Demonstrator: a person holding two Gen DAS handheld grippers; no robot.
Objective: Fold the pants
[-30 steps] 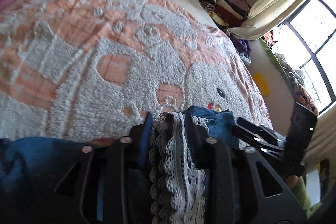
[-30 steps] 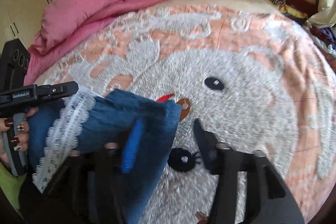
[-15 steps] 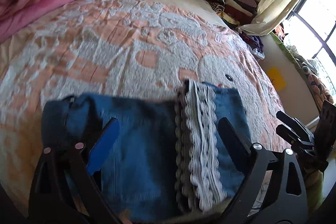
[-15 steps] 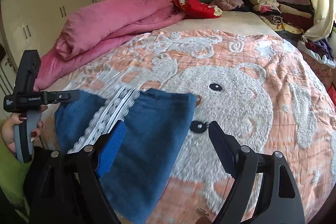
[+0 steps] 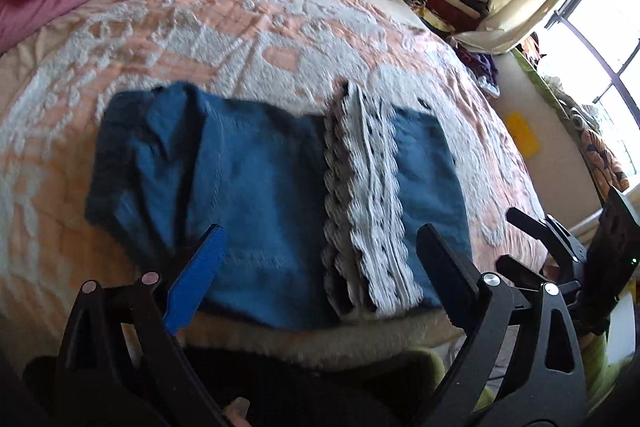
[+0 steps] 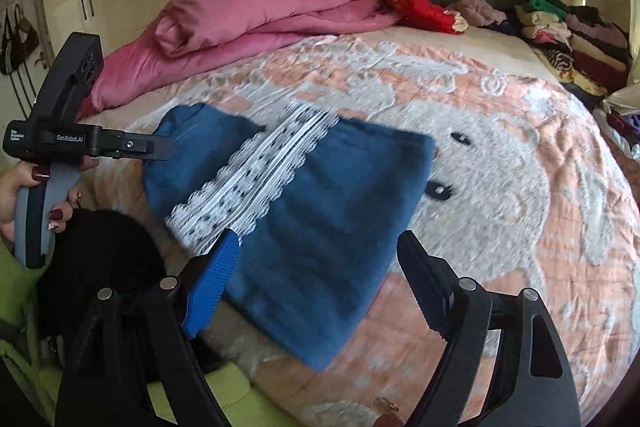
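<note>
The blue pants lie folded flat on the bed, with a band of white lace across them. They also show in the right wrist view, lace running diagonally. My left gripper is open and empty, hovering above the pants' near edge. My right gripper is open and empty, above the pants' near end. The left gripper also shows from the side in the right wrist view, and the right gripper in the left wrist view.
The bed carries a peach and white bedspread. A pink duvet lies at the back left. Stacked folded clothes sit at the back right. A window and curtain are on the right.
Both grippers have let go of the pants and opened. They have pulled back and up, and the pants now lie folded on the bed.
</note>
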